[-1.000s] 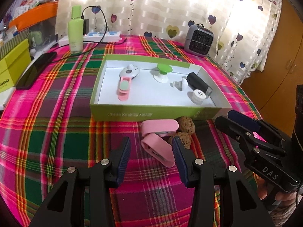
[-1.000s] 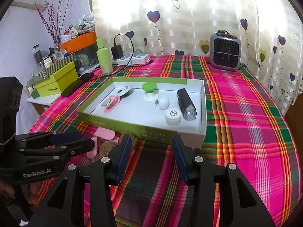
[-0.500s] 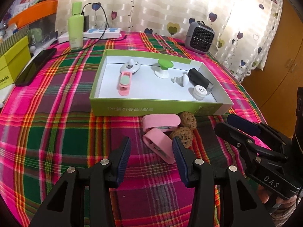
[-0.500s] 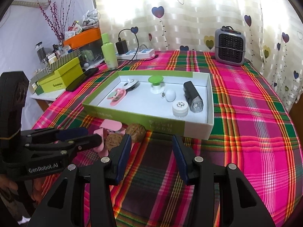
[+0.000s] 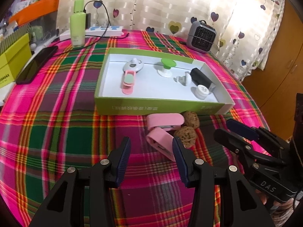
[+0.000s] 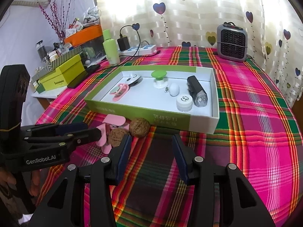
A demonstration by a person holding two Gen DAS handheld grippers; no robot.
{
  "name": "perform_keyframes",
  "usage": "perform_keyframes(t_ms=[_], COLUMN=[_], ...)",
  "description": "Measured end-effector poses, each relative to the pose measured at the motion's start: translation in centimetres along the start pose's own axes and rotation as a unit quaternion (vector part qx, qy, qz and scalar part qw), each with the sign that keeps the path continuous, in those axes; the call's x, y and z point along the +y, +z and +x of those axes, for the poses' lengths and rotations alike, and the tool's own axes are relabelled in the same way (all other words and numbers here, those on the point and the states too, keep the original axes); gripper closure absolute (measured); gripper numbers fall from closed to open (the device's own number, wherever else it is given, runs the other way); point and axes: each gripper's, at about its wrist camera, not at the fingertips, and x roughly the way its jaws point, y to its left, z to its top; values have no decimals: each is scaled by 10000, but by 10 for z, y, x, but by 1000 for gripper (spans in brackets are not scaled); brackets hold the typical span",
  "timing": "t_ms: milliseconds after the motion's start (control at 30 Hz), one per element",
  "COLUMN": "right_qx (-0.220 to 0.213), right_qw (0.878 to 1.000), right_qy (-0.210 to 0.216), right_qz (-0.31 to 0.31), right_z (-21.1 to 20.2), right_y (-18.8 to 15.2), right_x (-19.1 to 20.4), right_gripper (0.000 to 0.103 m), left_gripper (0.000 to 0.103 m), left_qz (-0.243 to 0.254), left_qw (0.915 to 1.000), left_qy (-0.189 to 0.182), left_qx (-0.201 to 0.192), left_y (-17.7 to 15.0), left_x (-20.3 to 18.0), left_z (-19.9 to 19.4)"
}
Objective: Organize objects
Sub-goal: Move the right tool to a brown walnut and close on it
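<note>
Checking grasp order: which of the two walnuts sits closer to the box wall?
The walnut farther from the grippers, right by the green box. The other walnut lies nearer, beside the pink clips.

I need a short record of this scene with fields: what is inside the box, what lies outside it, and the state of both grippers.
surface: plaid tablecloth
container: green box, open top
inside box: pink clip, green knob, white jar, black device
outside, near box front: two pink clips, two walnuts
left gripper: jaws open, empty
right gripper: jaws open, empty
</note>
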Motion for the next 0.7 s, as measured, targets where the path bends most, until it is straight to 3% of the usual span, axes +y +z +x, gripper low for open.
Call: perform_keyframes(t_ms=[333, 700], right_qx=[14, 14], right_qw=[9999, 9998], right_qy=[74, 138], right_qz=[94, 135], right_z=[0, 0], right_y=[0, 1], right_x=[-4, -5], right_gripper=[57, 57], left_gripper=[59, 59], left_qz=[117, 91], left_qw=[9998, 9997], left_qy=[-154, 162], left_qx=[61, 173], left_y=[-6, -11], left_x=[-16, -11], left_z=[0, 6])
